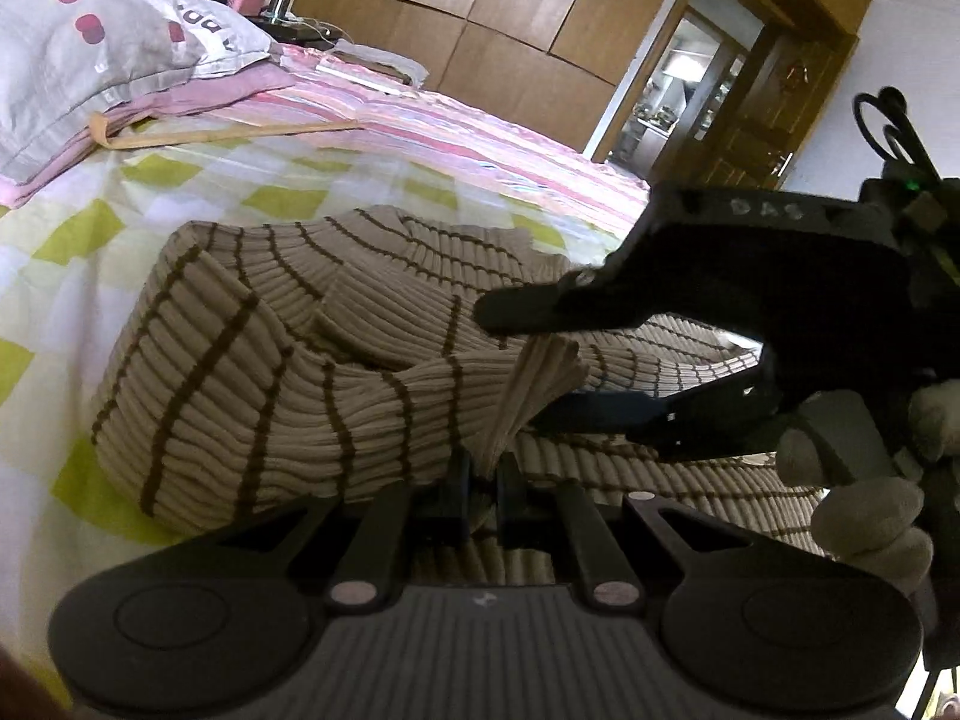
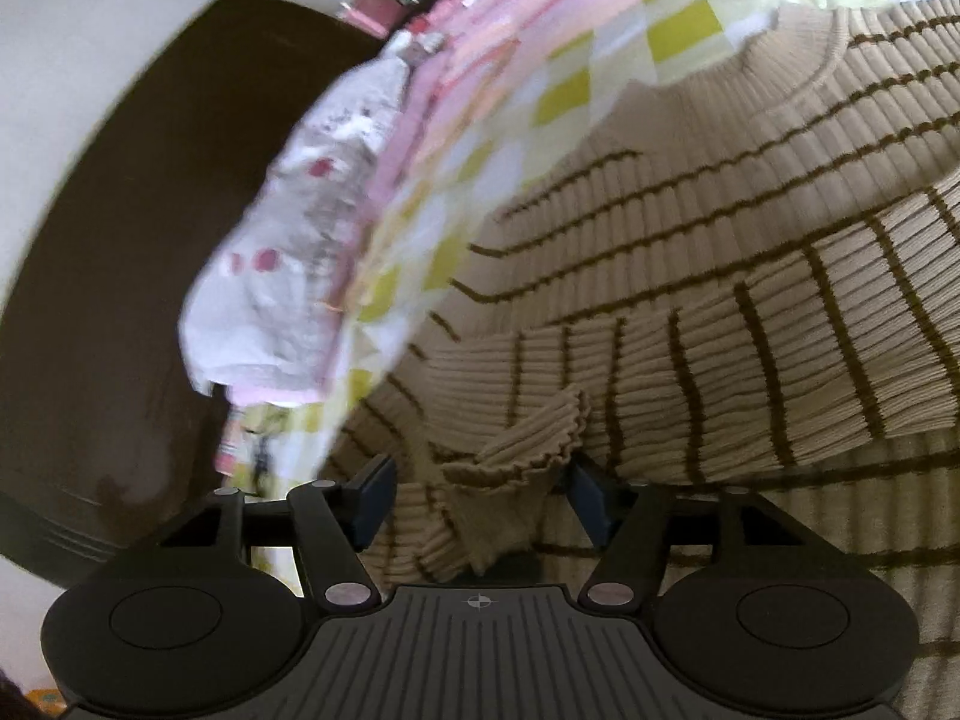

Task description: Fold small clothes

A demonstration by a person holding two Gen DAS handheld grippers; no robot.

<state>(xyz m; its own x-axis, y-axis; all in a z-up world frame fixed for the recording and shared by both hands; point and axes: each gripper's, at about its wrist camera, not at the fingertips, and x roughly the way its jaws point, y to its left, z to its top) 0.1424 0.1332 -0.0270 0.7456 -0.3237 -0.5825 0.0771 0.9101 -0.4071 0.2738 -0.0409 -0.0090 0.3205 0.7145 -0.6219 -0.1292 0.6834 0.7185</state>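
We see the beige striped sweater (image 1: 252, 372) bunched on the checked bed sheet (image 1: 72, 240). Our left gripper (image 1: 482, 489) is pressed together, pinching a sweater fold. Our right gripper (image 2: 480, 495) is spread, the ribbed cuff (image 2: 528, 432) lying between its fingers.

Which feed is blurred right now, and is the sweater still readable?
Right wrist view: motion blur smears the pillow and bedsheet; the sweater ribs stay fairly sharp. Left wrist view: sharp overall, sweater stripes crisp, with fisheye bending at the wardrobe.
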